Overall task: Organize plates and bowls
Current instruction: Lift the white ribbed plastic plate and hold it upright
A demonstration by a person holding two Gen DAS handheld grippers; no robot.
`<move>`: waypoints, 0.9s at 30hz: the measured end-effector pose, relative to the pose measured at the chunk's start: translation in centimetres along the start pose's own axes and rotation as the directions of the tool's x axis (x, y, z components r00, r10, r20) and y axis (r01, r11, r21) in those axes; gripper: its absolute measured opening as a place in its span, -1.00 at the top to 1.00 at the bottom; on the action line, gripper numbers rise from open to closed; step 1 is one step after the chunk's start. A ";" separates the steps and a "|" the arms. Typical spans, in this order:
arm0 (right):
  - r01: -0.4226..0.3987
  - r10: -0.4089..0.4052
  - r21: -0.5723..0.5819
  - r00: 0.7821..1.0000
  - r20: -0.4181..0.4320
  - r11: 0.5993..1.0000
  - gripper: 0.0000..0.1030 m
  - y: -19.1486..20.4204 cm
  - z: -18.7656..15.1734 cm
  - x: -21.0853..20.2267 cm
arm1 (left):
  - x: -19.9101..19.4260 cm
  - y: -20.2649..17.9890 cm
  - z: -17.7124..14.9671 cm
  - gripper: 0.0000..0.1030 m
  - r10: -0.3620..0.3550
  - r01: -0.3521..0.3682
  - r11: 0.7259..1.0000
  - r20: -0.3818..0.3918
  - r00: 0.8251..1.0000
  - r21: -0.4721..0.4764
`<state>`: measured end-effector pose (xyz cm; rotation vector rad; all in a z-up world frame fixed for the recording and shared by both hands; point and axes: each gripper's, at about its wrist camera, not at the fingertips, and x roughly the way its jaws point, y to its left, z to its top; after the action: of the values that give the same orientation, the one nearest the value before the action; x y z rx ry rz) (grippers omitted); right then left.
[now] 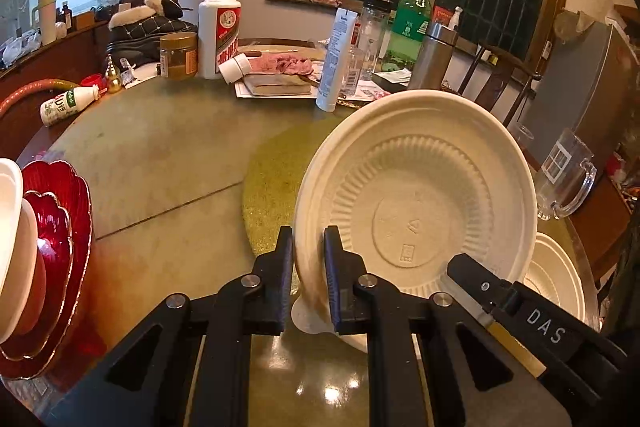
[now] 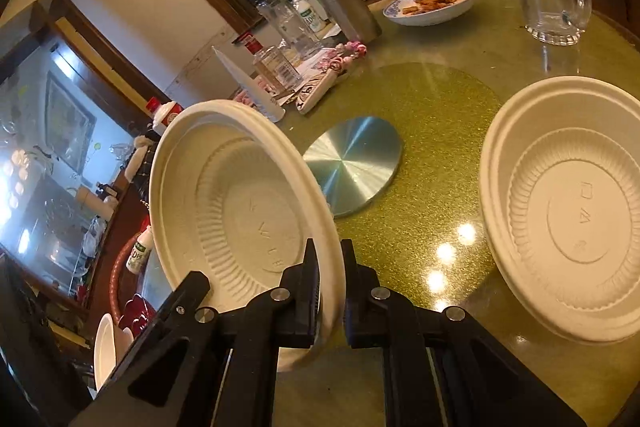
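Two cream moulded-pulp disposable plates. One plate is held tilted above the green glittery round bench, left gripper jaws closed on one side of its rim, right gripper jaws closed on the other. Second plate lies flat on the bench, beside the brushed-metal disc. Handling, judged: very light, thin, flexes under a pinch, crushable rather than breakable; matte, not slippery. Best hold: the rolled rim.

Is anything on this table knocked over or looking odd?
Yes: a small white drink bottle lies on its side near the table's far left edge. The cream bowl is tilted only because both grippers hold it.
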<state>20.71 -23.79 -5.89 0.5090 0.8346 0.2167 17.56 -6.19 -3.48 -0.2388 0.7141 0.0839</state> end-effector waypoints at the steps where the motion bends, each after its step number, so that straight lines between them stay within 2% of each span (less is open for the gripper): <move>1: 0.006 -0.006 -0.008 1.000 0.008 1.000 0.83 0.0 -0.2 -0.1 | 0.1 0.1 -0.1 0.75 -0.006 0.006 1.000 -0.002 1.000 0.000; 27: 0.006 -0.006 -0.037 1.000 0.014 0.999 0.82 0.0 -0.8 0.0 | -0.1 0.1 -0.9 0.75 0.002 -0.003 1.000 0.016 1.000 0.022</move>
<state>20.13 -23.52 -6.36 0.4730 0.8166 0.2224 16.91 -6.29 -4.11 -0.2160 0.6989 0.0801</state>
